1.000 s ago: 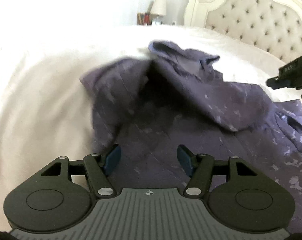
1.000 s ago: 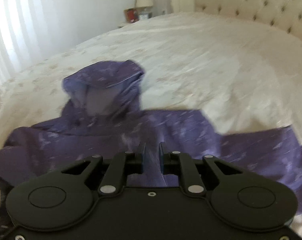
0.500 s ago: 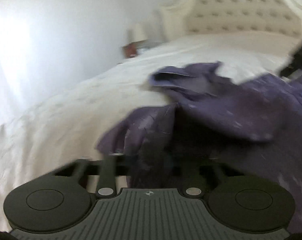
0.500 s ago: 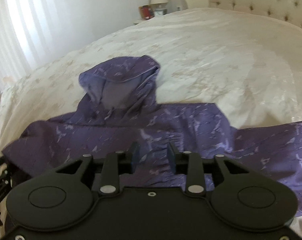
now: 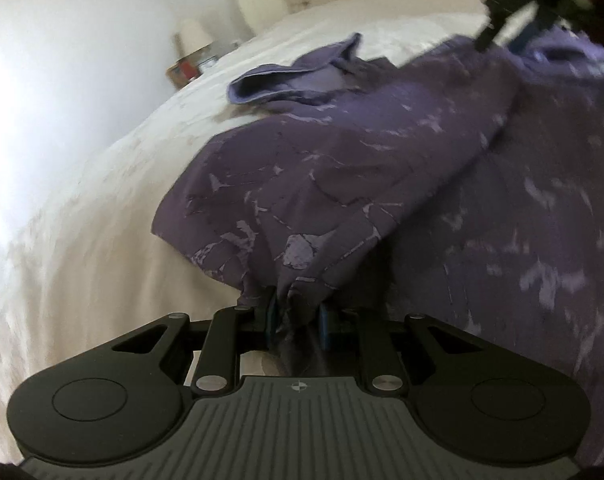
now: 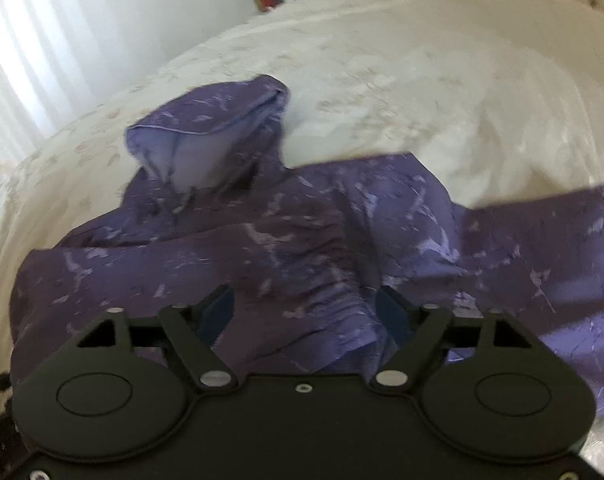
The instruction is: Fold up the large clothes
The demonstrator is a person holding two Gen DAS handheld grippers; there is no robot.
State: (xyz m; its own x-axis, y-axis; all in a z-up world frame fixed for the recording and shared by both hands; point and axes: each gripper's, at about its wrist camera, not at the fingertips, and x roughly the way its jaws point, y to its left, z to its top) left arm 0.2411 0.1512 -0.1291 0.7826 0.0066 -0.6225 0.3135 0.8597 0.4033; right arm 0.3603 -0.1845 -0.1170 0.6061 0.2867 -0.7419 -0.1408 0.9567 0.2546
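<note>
White quilted bedspread (image 6: pixel 381 80) lying under a purple marbled hooded garment (image 6: pixel 302 240).
My left gripper (image 5: pixel 296 316) is pinching its bunched edge; my right gripper (image 6: pixel 305 312) is opening, jaws spreading over the cloth.

Purple hooded garment (image 6: pixel 309 240) with pale marbled streaks, spread rumpled across the white bed, hood (image 6: pixel 206 136) lying open toward the headboard, 1 sleeve (image 6: pixel 541 240) stretched sideways, near edge bunched and lifted
</note>
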